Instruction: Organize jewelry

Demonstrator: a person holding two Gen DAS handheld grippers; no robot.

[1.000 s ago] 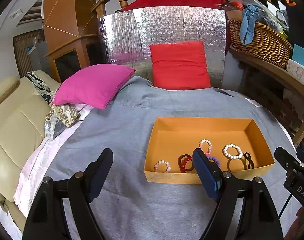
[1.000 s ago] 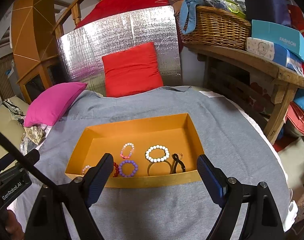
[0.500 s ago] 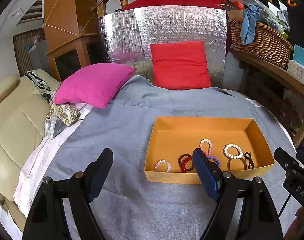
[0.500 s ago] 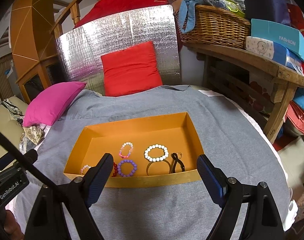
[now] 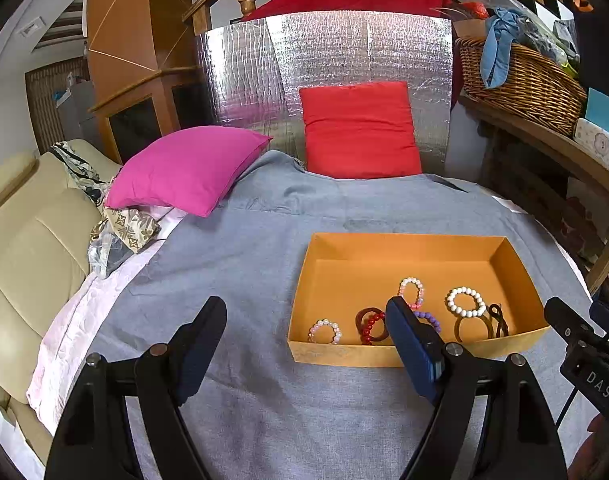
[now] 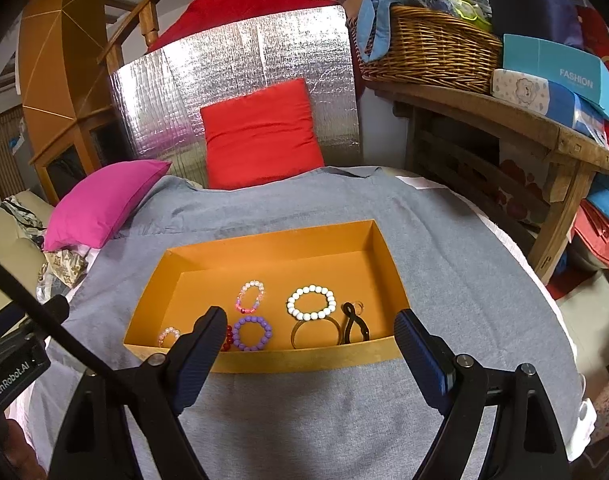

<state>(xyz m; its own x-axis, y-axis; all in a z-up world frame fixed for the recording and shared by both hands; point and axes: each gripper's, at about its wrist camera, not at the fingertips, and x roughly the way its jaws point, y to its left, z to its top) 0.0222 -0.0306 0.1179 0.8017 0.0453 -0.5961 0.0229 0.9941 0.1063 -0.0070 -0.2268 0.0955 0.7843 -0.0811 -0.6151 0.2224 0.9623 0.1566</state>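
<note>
All the bracelets you can see already lie inside the orange box point(image 6: 264, 360); your left gripper point(image 5: 304, 340) and right gripper point(image 6: 308, 340) hover before it, fingers wide apart, empty.

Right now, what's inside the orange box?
Inside the orange box: a white bead bracelet, purple one, pink one, pale pink one, red beads, brown bangle, black clip. The near wall hides their lower edges.
</note>
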